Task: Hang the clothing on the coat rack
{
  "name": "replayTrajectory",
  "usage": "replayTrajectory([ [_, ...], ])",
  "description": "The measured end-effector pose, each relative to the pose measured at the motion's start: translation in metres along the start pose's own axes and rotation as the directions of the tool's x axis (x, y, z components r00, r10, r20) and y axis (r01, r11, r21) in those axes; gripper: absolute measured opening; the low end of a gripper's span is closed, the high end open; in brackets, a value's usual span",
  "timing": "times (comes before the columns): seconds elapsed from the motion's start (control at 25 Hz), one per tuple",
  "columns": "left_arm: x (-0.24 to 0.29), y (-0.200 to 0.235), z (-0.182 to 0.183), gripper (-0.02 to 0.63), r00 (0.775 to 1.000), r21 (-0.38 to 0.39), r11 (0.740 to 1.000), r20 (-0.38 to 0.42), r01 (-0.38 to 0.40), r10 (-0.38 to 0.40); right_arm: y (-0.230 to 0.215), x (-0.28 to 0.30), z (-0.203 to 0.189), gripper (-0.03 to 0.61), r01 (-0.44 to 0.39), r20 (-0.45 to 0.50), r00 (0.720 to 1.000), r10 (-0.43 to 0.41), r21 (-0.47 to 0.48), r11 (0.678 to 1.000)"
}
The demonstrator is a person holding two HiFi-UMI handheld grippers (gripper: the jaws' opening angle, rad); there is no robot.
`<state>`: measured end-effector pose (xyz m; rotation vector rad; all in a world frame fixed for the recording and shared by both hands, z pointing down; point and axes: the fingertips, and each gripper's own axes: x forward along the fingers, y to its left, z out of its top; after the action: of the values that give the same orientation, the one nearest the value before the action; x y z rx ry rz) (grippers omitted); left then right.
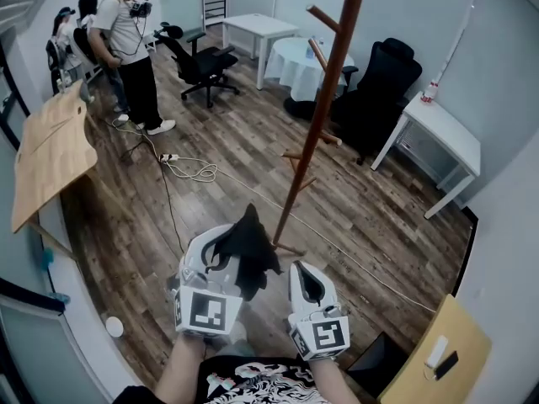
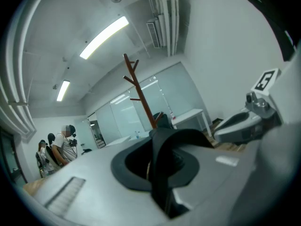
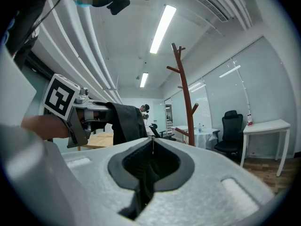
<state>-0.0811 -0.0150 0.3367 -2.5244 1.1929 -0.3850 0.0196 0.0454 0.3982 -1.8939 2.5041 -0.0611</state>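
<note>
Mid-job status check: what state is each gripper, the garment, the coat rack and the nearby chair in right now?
Left gripper: shut on the black fabric garment.
Black fabric garment: bunched, hanging from the left gripper, not yet on the rack.
Right gripper: shut, nothing seen between its jaws.
Brown wooden coat rack: upright, visible pegs bare.
Black office chair beside the rack: empty.

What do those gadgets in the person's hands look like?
The left tongs and right tongs are smooth white shells with dark grey padded mouths. Each carries a cube printed with black-and-white square markers. No cables show. The person wears a black shirt with a white print.
</note>
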Motion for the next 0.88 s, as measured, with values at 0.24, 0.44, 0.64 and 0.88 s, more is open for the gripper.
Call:
replayTrajectory([
  [0.24,0.024,0.032,-0.021,0.008,0.999,-0.031,0.999,0.034,0.043,-0.042,0.012,0.047,-0.013,0.002,0.022,-0.021,1.000,-0.022,-0.009,1.000],
  [0.44,0.042,0.057,-0.033,0.008,0.997,-0.033,0.997,0.040,0.063,-0.062,0.022,0.072,-0.021,0.002,0.030,-0.042,0.999,-0.031,-0.020,0.999],
  [0.64,0.054,0.063,-0.034,0.008,0.996,-0.038,0.996,0.047,0.077,-0.076,0.028,0.083,-0.020,0.055,0.035,-0.079,0.996,-0.039,-0.043,0.998],
  [0.88,0.067,0.066,-0.034,0.008,0.994,-0.039,0.994,0.054,0.098,-0.095,0.026,0.096,-0.031,0.102,0.032,-0.118,0.992,-0.037,-0.044,0.999],
])
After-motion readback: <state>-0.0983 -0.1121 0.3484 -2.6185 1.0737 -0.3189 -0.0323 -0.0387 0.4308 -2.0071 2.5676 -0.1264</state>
